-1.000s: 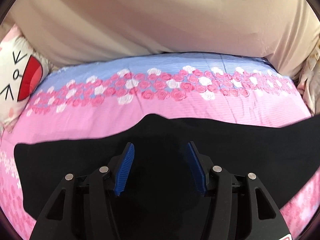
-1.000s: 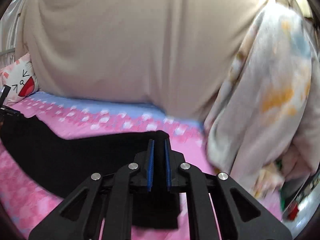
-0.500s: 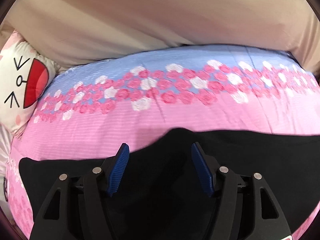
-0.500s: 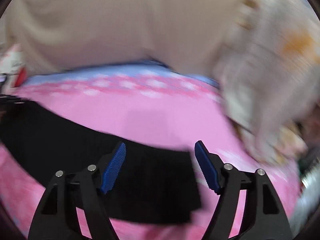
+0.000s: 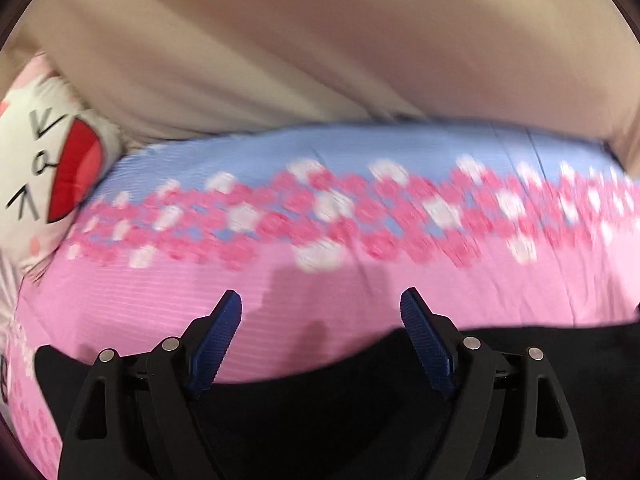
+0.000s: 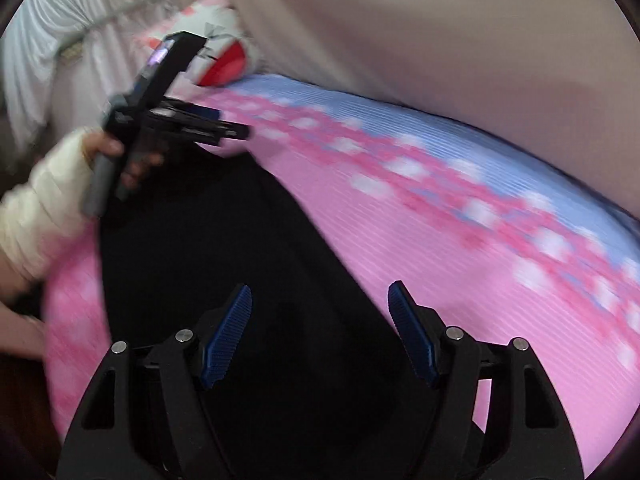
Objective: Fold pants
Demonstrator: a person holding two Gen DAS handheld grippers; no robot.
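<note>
Left gripper: I see its jaws just widened, nothing between.
Right gripper: mine gapes empty over black pants.
Ahead: flowered bedspread, cartoon pillow far left.

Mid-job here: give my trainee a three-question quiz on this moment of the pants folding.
1. True or false: the right gripper is clamped on the black pants.
2. What lies under the pants? A) bedsheet B) wooden table C) carpet
3. Which gripper shows in the right wrist view besides its own?

Key:
1. False; its jaws stand open above the cloth, nothing between them.
2. A, the pink flowered bedsheet.
3. The left gripper, held in a hand.
</note>
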